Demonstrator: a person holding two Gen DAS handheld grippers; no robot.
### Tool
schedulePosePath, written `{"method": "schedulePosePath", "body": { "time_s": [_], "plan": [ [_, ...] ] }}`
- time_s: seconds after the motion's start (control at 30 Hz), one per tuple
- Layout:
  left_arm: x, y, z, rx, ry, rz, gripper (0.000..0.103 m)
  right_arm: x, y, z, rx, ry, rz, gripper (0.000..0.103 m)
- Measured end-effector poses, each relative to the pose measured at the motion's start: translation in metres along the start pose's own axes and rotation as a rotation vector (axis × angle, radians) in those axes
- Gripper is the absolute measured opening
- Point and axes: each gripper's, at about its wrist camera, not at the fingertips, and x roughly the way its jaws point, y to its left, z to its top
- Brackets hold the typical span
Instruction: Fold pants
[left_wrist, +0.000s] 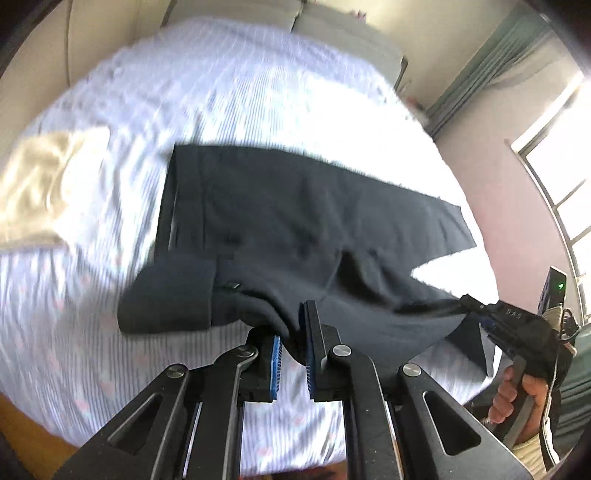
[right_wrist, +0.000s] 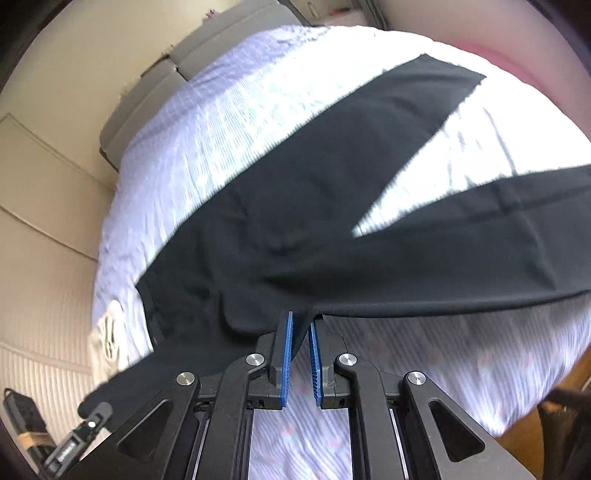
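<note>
Black pants (left_wrist: 295, 221) spread on striped bed (left_wrist: 92, 350), both views motion-blurred. Left gripper (left_wrist: 293, 332) pinches near edge fabric; right gripper (right_wrist: 301, 332) likewise clamps the pants edge; one leg cut off.

The left gripper (left_wrist: 293, 345) and right gripper (right_wrist: 301, 341) are black linkage frames with round silver pivot screws and ribbed blue finger pads (left_wrist: 275, 363). Bare fingers (left_wrist: 511, 391) show beneath a dark cuff.

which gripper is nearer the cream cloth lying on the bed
Left. The left gripper grips the black pants at the waistband end beside the cream cloth; the right gripper grips farther along, toward the legs.
</note>
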Motion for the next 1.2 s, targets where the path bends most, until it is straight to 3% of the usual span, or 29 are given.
{"method": "schedulePosePath", "body": {
  "time_s": [0.27, 0.43, 0.73, 1.0, 1.1, 1.17, 1.2],
  "plan": [
    [0.016, -0.014, 0.067, -0.019, -0.08, 0.005, 0.012, 0.011, 0.057, 0.066, -0.102, -0.087, 0.061, 0.011],
    [0.035, -0.007, 0.112, -0.032, -0.104, 0.041, 0.012, 0.051, 0.098, 0.113, -0.192, -0.08, 0.083, 0.011],
    [0.117, 0.035, 0.186, -0.094, -0.033, 0.12, 0.012, 0.163, 0.144, 0.165, -0.258, 0.039, 0.057, 0.011],
    [0.197, 0.079, 0.218, -0.132, 0.082, 0.195, 0.012, 0.239, 0.163, 0.178, -0.303, 0.158, 0.007, 0.011],
    [0.215, 0.093, 0.222, -0.199, 0.13, 0.19, 0.015, 0.247, 0.165, 0.179, -0.303, 0.197, -0.029, 0.016],
    [0.219, 0.102, 0.225, -0.275, 0.156, 0.181, 0.024, 0.247, 0.17, 0.177, -0.324, 0.214, -0.042, 0.038],
    [0.217, 0.103, 0.227, -0.294, 0.152, 0.191, 0.033, 0.245, 0.173, 0.177, -0.332, 0.215, -0.04, 0.042]
  ]
}}
